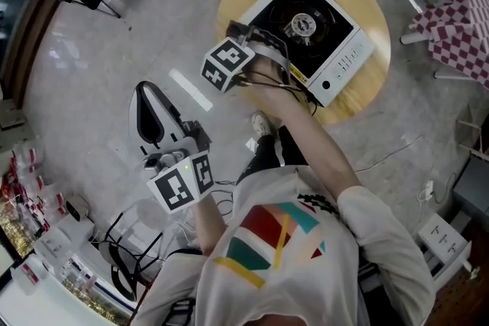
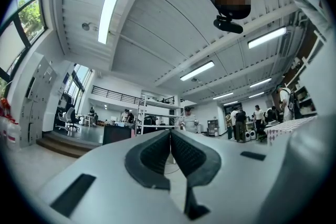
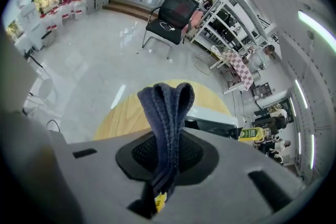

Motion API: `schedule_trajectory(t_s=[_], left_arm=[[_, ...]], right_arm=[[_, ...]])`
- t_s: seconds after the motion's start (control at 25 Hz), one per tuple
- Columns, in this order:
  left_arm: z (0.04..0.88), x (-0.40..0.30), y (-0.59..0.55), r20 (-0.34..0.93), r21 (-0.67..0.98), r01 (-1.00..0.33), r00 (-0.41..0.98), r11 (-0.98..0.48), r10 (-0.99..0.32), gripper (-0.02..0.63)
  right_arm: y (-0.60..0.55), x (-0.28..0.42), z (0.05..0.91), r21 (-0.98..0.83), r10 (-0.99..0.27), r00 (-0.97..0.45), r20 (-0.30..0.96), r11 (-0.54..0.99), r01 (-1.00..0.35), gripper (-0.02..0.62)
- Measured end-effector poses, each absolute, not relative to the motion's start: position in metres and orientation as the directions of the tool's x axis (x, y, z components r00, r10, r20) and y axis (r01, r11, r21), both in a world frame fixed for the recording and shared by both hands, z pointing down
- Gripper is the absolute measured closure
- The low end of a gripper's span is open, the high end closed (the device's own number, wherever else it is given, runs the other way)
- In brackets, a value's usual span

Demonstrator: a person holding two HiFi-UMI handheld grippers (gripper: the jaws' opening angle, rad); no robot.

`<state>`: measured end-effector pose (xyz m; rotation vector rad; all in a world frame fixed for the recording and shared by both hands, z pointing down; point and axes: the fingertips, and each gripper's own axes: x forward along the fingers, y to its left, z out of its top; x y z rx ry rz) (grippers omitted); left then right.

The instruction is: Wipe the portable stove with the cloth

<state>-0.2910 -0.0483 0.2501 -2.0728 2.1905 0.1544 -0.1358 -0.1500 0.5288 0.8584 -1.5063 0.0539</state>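
The right gripper [image 3: 167, 157] clamps a folded dark-blue cloth [image 3: 168, 107] just beside the white-and-black portable stove [image 1: 309, 34]. The left gripper [image 2: 170, 152], jaws together and empty, hangs well apart. Wiping seems about to begin: next, press the cloth down and sweep.

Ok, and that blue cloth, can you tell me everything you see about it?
The cloth is dark blue, soft-looking fabric with stitched edges. It is folded over so its top makes a rounded loop. A small yellow tag shows at its lower end. It stands upright, pinched between the jaws of the right gripper, the only thing seen touching it. Behind it are the round wooden table and the white portable stove, which it does not seem to touch.
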Motion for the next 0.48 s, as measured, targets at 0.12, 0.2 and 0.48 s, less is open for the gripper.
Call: schedule_trajectory(t_s=[0.12,0.2,0.48], left_arm=[[0.251,-0.289,-0.053,-0.155,-0.005,-0.999,-0.031,0.032,-0.987,0.6],[0.251,-0.286,-0.056,-0.157,-0.005,-1.0,-0.013,0.014,-0.988,0.6],[0.254,-0.265,-0.067,-0.152,-0.004,-0.998,0.055,-0.055,-0.987,0.6]], right_arm=[[-0.133,-0.121,0.529,0.443,-0.452,0.133,0.882,0.699,-0.561,0.563],[-0.119,-0.11,0.528,0.437,-0.443,0.143,0.885,0.687,-0.581,0.563],[-0.072,-0.065,0.531,0.399,-0.394,0.165,0.904,0.64,-0.657,0.563]])
